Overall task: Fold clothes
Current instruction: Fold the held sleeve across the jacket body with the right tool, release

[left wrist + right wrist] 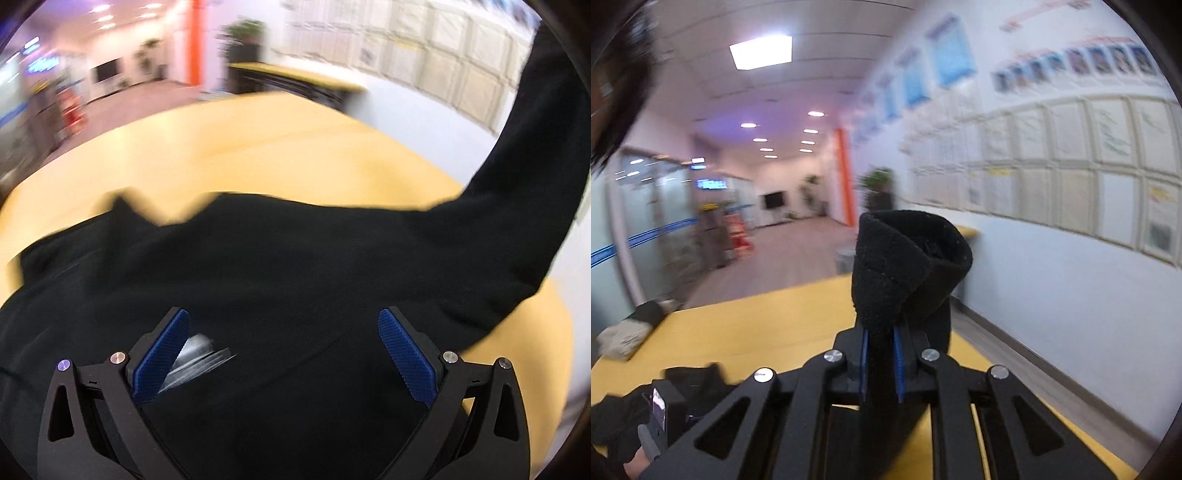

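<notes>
A black garment (280,258) lies spread on the yellow table (240,147). One sleeve (535,155) rises off the table to the upper right. My left gripper (284,350) is open and hovers just above the cloth, its blue pads (406,354) wide apart. A silvery printed patch (199,354) shows on the cloth by the left pad. My right gripper (881,362) is shut on the black sleeve cuff (908,266), held high above the table (757,328).
A second yellow table (295,77) and a potted plant (243,37) stand behind, along a white wall with framed papers (1071,173). A beige and black bundle (631,328) lies at the table's far left. The table's right edge drops to the floor (1015,350).
</notes>
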`<state>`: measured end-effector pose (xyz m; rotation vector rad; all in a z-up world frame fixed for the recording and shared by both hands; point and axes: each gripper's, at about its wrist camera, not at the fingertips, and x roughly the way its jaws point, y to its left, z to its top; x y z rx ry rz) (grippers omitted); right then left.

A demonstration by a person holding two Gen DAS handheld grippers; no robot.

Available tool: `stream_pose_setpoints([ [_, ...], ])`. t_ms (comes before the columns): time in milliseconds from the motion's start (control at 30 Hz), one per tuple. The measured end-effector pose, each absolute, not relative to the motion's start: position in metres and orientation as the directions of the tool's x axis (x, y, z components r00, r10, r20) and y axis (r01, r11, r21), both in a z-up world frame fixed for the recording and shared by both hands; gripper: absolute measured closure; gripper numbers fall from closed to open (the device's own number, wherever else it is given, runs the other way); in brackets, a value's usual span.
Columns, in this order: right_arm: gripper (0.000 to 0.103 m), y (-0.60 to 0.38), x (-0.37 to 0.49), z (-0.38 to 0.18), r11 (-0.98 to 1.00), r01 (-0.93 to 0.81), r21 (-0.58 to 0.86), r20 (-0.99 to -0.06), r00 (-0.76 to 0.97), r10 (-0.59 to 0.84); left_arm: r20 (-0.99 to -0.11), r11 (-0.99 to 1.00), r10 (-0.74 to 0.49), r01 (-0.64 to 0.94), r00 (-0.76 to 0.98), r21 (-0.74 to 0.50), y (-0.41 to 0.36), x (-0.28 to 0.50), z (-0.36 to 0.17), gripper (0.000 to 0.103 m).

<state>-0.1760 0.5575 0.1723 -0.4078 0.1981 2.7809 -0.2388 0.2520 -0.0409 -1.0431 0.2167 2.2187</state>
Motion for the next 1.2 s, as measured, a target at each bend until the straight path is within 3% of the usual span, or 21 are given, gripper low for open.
stream_pose_setpoints([
  [300,0.092,0.286,-0.261,0.162,-0.976,0.184,0.114,-0.356,-0.910,-0.213,-0.702,-0.955,0.236,-0.294,-0.672,-0.039,-0.051,-0.212,0.036,0.000],
  [400,0.092,0.211,-0.310,0.122,-0.952,0.291,0.092,-0.415,-0.858,-0.302,-0.689,-0.979,0.175,-0.202,-0.703,-0.042,-0.118,-0.211,0.044,0.000],
  [600,0.092,0.100,-0.348,0.033,-0.906,0.416,0.082,-0.617,-0.692,-0.374,-0.676,-0.993,0.118,-0.081,-0.727,-0.086,-0.211,-0.187,0.059,0.000],
  [800,0.092,0.070,-0.347,0.000,-0.875,0.481,0.048,-0.700,-0.609,-0.373,-0.660,-0.989,0.148,-0.121,-0.736,-0.086,-0.222,-0.186,0.065,0.000],
  [933,0.089,0.073,-0.332,-0.023,-0.830,0.557,0.035,-0.751,-0.533,-0.390,-0.651,-0.961,0.272,-0.233,-0.709,-0.148,-0.193,-0.214,0.057,0.000],
  [967,0.086,0.079,-0.326,-0.024,-0.821,0.569,0.043,-0.750,-0.524,-0.403,-0.650,-0.950,0.307,-0.267,-0.696,-0.162,-0.182,-0.223,0.052,0.000],
  [1033,0.069,0.105,-0.310,-0.005,-0.820,0.564,0.100,-0.707,-0.540,-0.457,-0.645,-0.923,0.371,-0.339,-0.668,-0.181,-0.156,-0.241,0.041,0.000],
  [1067,0.056,0.121,-0.301,0.004,-0.822,0.555,0.129,-0.684,-0.551,-0.479,-0.645,-0.907,0.402,-0.380,-0.650,-0.182,-0.140,-0.249,0.034,0.000],
  [1100,0.050,0.141,-0.289,0.014,-0.834,0.530,0.154,-0.665,-0.568,-0.485,-0.647,-0.888,0.430,-0.424,-0.630,-0.177,-0.120,-0.257,0.026,0.000],
  [1200,0.049,0.211,-0.268,0.027,-0.894,0.405,0.190,-0.659,-0.623,-0.422,-0.647,-0.810,0.537,-0.546,-0.541,-0.215,-0.063,-0.276,-0.001,0.000],
])
